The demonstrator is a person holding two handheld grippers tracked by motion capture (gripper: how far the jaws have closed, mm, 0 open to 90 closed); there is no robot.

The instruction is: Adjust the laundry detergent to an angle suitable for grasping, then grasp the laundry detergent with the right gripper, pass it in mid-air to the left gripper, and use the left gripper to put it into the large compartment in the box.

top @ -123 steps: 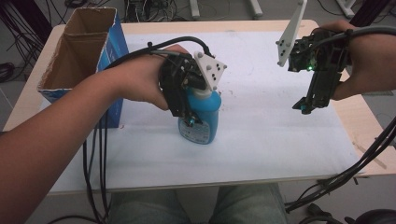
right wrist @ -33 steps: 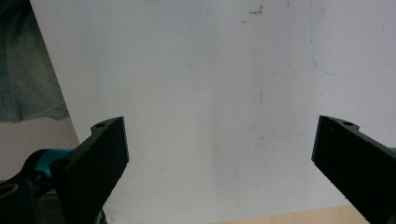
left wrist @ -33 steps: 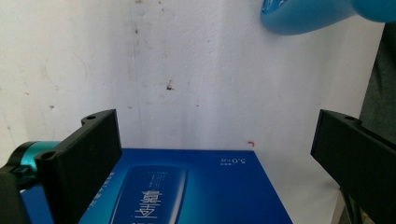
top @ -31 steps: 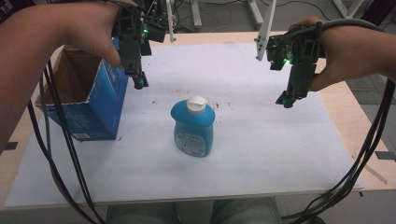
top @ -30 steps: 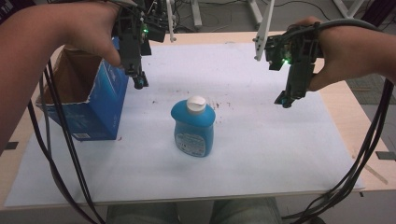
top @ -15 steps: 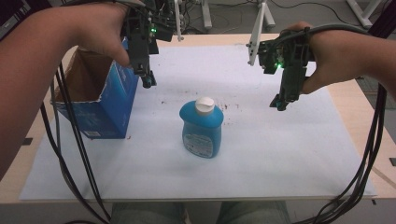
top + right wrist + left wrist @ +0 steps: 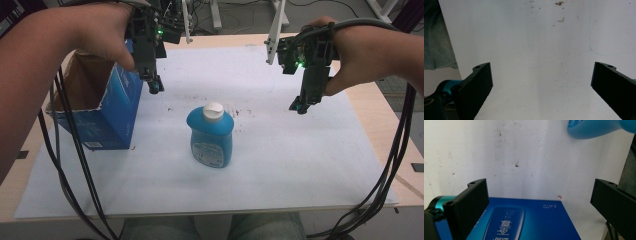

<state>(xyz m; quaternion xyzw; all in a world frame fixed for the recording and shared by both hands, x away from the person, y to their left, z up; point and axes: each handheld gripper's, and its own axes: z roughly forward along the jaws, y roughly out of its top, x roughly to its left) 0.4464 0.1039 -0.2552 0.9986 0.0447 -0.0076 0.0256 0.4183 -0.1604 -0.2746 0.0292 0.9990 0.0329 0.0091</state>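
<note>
A blue bottle (image 7: 211, 136) with a white cap stands upright in the middle of the white sheet (image 7: 260, 170). An open blue carton (image 7: 102, 112) stands to its left. My left gripper (image 7: 153, 85) hangs open above the carton's right edge, nothing between its jaws; in the left gripper view the carton's printed side (image 7: 524, 220) lies below and the bottle (image 7: 596, 127) shows at the top. My right gripper (image 7: 298, 106) is held open above the sheet, right of the bottle, with bare sheet (image 7: 541, 62) between its jaws.
The wooden table (image 7: 402, 172) shows around the sheet. Black cables (image 7: 385, 190) trail from both grippers down past the table's front. Small brown specks (image 7: 239, 111) dot the sheet behind the bottle.
Four seconds ago my left gripper was shut on the bottle; it has let go and risen to the carton. Over the last second both grippers shifted only slightly.
</note>
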